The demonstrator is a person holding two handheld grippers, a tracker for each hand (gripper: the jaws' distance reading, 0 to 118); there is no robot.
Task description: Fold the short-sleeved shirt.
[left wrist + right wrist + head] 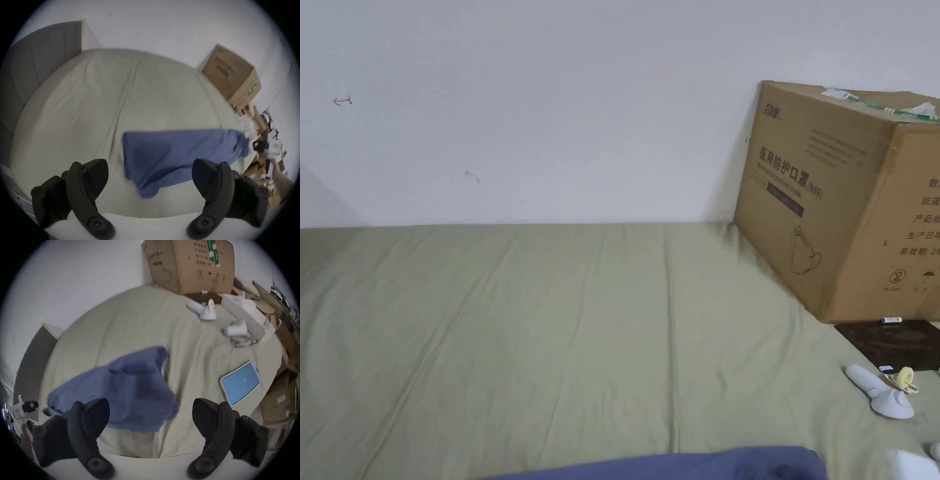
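Blue shirt [178, 155] lies already folded flat on the green bed sheet [550, 325], well short of the cardboard box [837, 200]. Left gripper [150, 175] and right gripper [151, 415] both spread, empty. Next: pinch one short edge, both corners together, fold evenly.

Blue shirt [175, 155], folded; on green sheet [97, 105]

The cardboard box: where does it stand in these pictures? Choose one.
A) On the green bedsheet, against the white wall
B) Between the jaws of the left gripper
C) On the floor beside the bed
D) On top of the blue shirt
A: the cardboard box stands on the green bedsheet against the wall, well apart from the blue shirt.
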